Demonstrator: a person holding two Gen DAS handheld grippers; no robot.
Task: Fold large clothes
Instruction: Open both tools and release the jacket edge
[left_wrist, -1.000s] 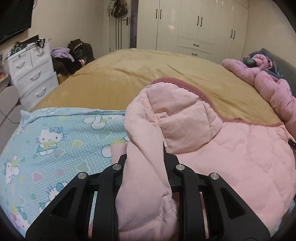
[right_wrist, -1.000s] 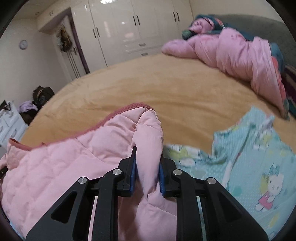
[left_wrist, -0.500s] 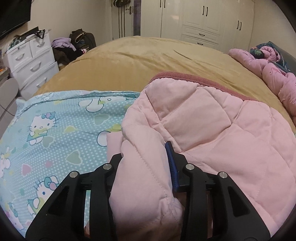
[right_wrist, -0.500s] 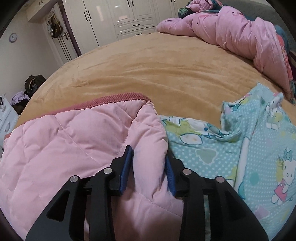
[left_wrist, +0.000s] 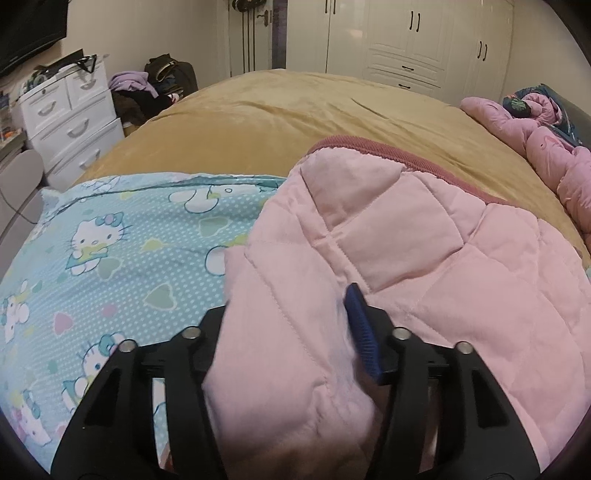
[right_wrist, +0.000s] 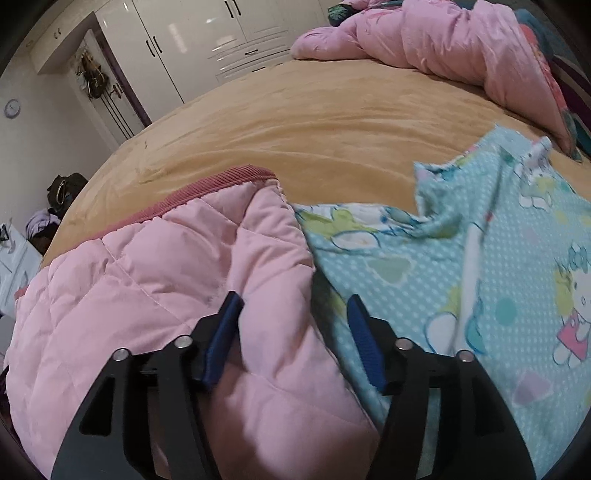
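Observation:
A pink quilted garment (left_wrist: 424, 266) with a darker pink ribbed edge lies on a light blue Hello Kitty cloth (left_wrist: 110, 258) on the tan bed. It also shows in the right wrist view (right_wrist: 147, 288). My left gripper (left_wrist: 288, 317) is open, with a fold of the pink garment lying loosely between its spread fingers. My right gripper (right_wrist: 295, 325) is open too, and the garment's corner lies between its blue pads (right_wrist: 221, 339). The blue cloth (right_wrist: 480, 266) spreads to the right there.
The tan bed cover (left_wrist: 314, 122) stretches beyond. A pink duvet (right_wrist: 461, 48) is heaped at the bed's far right. White drawers (left_wrist: 70, 122) and a pile of bags stand left of the bed, white wardrobes (left_wrist: 424, 40) behind.
Both grippers have opened from a shut grip on the pink garment. The garment has come down from being held up and now lies flat on the blue cloth.

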